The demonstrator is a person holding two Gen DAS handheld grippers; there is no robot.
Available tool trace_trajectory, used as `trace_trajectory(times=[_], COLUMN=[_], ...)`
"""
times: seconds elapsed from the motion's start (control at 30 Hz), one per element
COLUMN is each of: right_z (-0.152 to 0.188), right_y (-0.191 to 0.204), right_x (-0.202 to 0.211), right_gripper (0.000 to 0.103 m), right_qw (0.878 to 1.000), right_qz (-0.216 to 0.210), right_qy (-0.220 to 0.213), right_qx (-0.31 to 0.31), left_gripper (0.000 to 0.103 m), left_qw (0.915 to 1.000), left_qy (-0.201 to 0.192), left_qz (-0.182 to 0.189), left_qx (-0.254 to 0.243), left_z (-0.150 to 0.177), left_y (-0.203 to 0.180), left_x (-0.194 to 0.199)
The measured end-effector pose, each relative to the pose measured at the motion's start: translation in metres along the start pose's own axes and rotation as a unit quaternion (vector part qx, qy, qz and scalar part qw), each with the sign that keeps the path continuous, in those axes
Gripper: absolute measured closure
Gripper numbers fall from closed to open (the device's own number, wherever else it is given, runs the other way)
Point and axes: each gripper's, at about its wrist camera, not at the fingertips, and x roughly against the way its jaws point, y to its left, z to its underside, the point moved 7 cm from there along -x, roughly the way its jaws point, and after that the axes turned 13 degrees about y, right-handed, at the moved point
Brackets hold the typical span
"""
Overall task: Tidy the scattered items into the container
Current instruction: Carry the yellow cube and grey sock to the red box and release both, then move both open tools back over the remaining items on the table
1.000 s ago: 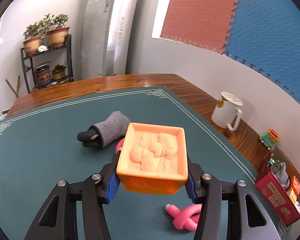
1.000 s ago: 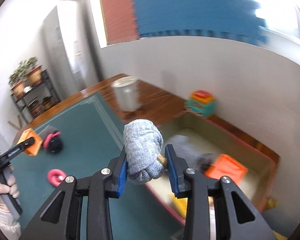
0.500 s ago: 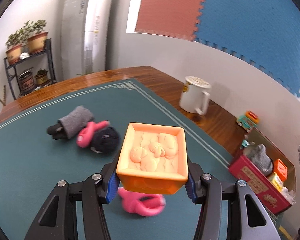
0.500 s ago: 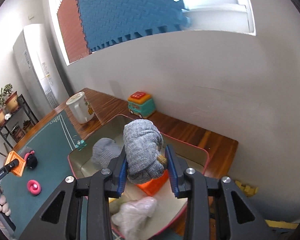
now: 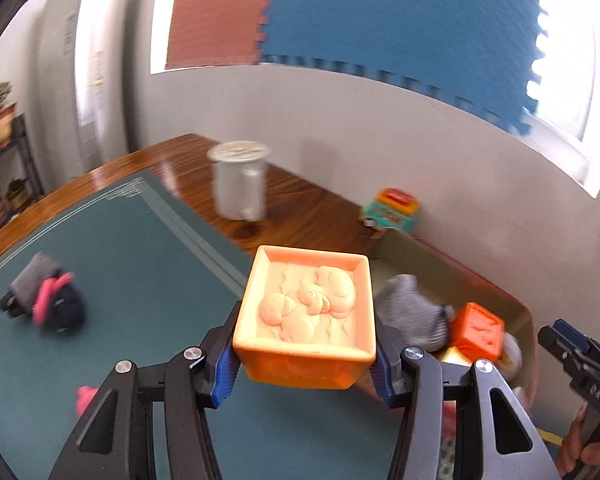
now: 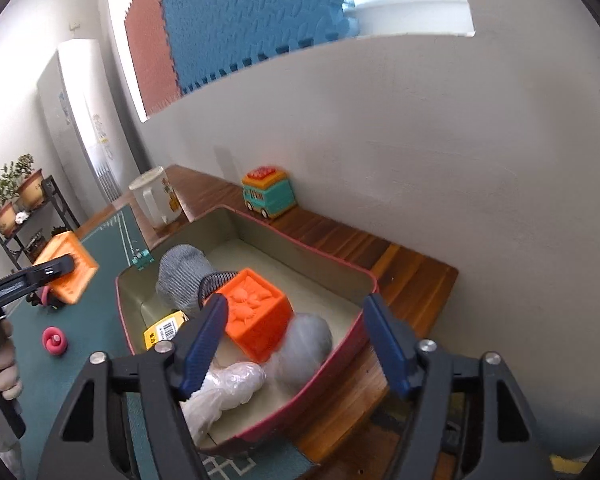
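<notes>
My left gripper (image 5: 306, 364) is shut on an orange toy block (image 5: 308, 316) with a raised animal relief, held above the green mat near the container; the block also shows in the right wrist view (image 6: 66, 266). My right gripper (image 6: 294, 340) is open and empty above the red-rimmed container (image 6: 256, 222). A grey rolled sock (image 6: 302, 348), blurred, lies inside the container below it. The container also holds an orange cube (image 6: 256, 312), another grey sock (image 6: 182, 276), a yellow box (image 6: 164, 330) and a white plastic bag (image 6: 224, 388).
On the mat lie a pink ring toy (image 6: 54, 340) and a grey sock with black and pink items (image 5: 44, 300). A white mug (image 5: 240, 184) and a teal toy bus (image 6: 268, 194) stand on the wooden table by the wall.
My right gripper has opened and the grey rolled sock has dropped into the container. My left gripper has swung right toward the container with the orange block.
</notes>
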Motion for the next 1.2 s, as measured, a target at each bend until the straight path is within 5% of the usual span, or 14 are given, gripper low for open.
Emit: trace_trajectory(times=[0.4, 0.53, 1.2], right_z=[0.006, 0.007, 0.013], right_y=[-0.007, -0.004, 0.055], right_x=[-0.004, -0.007, -0.001], right_gripper=[0.029, 0.029, 0.029], right_qw=[1.0, 0.999, 0.997], right_qz=[-0.025, -0.031, -0.066], right_qy=[0.001, 0.004, 0.01], right_qx=[-0.004, -0.004, 0.042], left_gripper=[0.047, 0.037, 0.029], left_qw=[0.9984, 0.9975, 0.9995], left_qy=[0.019, 0.023, 0.011], left_qz=[0.033, 0.046, 0.021], left_qx=[-0.042, -0.048, 0.02], left_z=[-0.012, -0.011, 0.01], left_y=[-0.058, -0.063, 0.007], left_x=[-0.042, -0.049, -0.021])
